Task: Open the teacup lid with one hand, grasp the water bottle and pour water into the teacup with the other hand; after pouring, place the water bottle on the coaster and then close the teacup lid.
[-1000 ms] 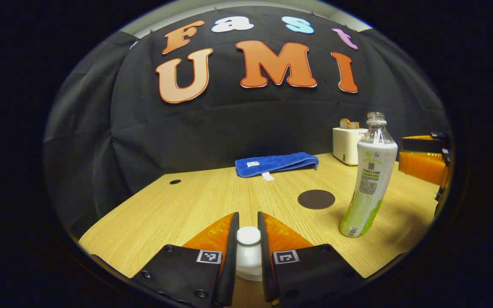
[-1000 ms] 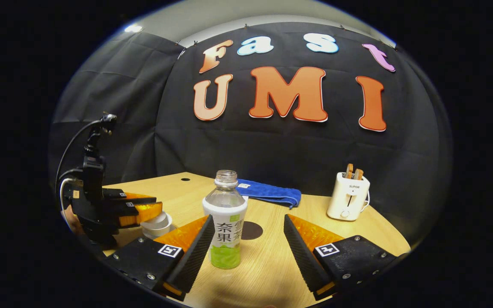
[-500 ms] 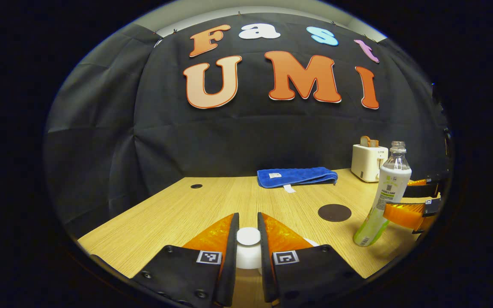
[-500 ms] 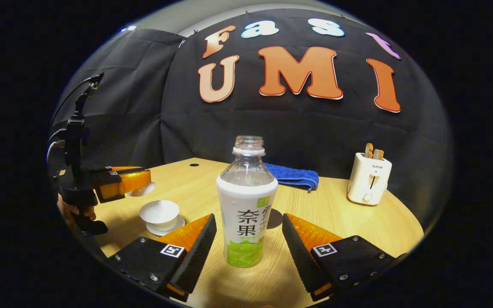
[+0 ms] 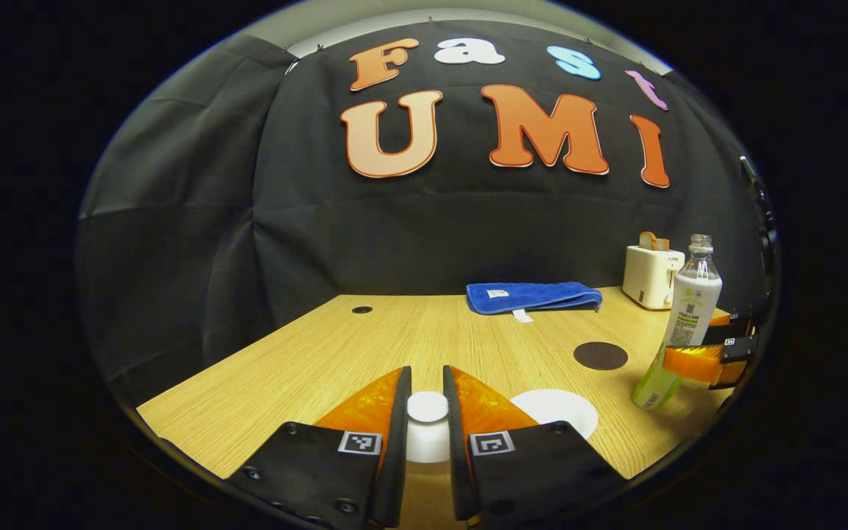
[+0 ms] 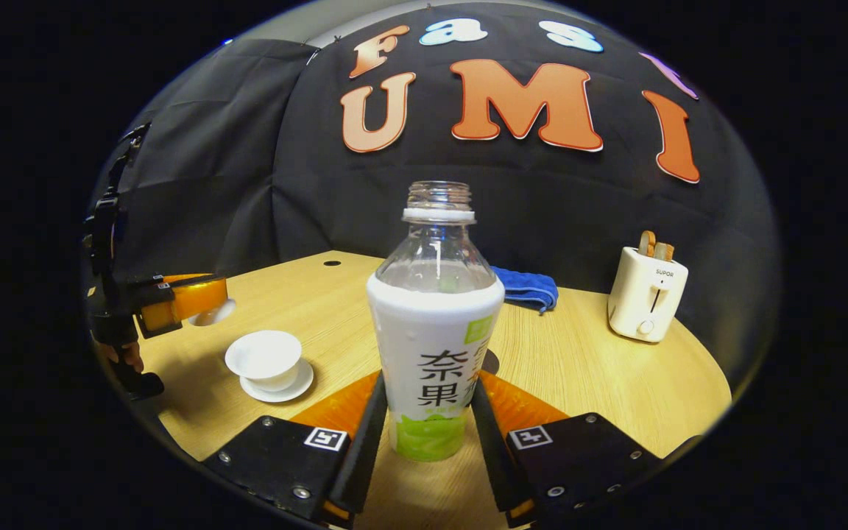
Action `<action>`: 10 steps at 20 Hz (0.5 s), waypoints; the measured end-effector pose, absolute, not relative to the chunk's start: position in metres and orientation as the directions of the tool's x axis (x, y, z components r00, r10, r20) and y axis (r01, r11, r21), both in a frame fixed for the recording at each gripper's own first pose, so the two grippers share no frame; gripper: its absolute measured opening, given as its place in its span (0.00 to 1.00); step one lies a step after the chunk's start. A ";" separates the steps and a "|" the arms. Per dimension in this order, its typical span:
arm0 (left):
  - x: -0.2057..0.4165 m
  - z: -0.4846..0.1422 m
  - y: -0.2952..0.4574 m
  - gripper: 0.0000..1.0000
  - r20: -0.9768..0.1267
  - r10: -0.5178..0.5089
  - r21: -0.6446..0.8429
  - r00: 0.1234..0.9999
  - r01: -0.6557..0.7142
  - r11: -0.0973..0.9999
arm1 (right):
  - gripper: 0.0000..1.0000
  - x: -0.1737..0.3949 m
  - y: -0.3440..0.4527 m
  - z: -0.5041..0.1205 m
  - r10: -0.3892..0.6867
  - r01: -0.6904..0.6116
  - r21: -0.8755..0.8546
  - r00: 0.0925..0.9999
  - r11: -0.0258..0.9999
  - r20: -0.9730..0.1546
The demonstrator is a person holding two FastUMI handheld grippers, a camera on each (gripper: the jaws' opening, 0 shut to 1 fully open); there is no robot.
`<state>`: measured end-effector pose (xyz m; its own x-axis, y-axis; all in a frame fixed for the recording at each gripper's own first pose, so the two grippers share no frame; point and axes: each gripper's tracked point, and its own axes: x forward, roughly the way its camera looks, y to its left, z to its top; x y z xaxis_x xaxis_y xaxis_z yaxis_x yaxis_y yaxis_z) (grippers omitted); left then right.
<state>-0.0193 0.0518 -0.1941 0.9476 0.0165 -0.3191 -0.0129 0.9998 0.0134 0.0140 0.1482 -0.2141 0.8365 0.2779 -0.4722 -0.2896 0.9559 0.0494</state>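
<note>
wooden bench now shows the right tongs clamped on the water bottle, where they were apart before. left tongs keep pinching the teacup lid, raised beside the uncovered teacup. coaster lies in open space.

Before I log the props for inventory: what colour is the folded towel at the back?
Blue; the towel shows best in the left gripper view.
</note>
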 end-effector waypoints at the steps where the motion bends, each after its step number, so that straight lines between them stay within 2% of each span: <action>1: -0.020 -0.194 0.056 0.29 -0.320 0.021 0.016 0.947 -0.017 1.000 | 0.65 0.015 0.148 -0.211 0.269 -0.297 0.016 0.839 0.955 -0.473; 5: -0.024 -0.193 0.070 0.29 -0.316 0.037 0.026 0.948 -0.031 0.999 | 0.65 0.023 0.144 -0.205 0.207 -0.317 -0.167 0.859 0.934 -0.468; 6: -0.026 -0.192 0.073 0.29 -0.315 0.040 0.028 0.948 -0.033 0.999 | 0.69 0.026 0.143 -0.204 0.191 -0.324 -0.223 0.863 0.919 -0.469; 8: -0.028 -0.191 0.079 0.29 -0.311 0.048 0.030 0.949 -0.040 0.999 | 0.60 0.033 0.143 -0.201 0.167 -0.342 -0.326 0.871 0.881 -0.463; 9: -0.029 -0.191 0.081 0.29 -0.313 0.047 0.031 0.949 -0.039 0.999 | 0.65 0.035 0.144 -0.200 0.163 -0.353 -0.369 0.874 0.860 -0.458; 10: -0.030 -0.193 0.083 0.29 -0.311 0.049 0.034 0.949 -0.040 0.999 | 0.65 0.037 0.145 -0.199 0.162 -0.369 -0.407 0.874 0.835 -0.458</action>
<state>-0.0296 0.0831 -0.1926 0.9490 0.0488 -0.3113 -0.0402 0.9986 0.0339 0.0371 0.1452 -0.1995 0.8739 0.1625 -0.4581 -0.3688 0.8355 -0.4073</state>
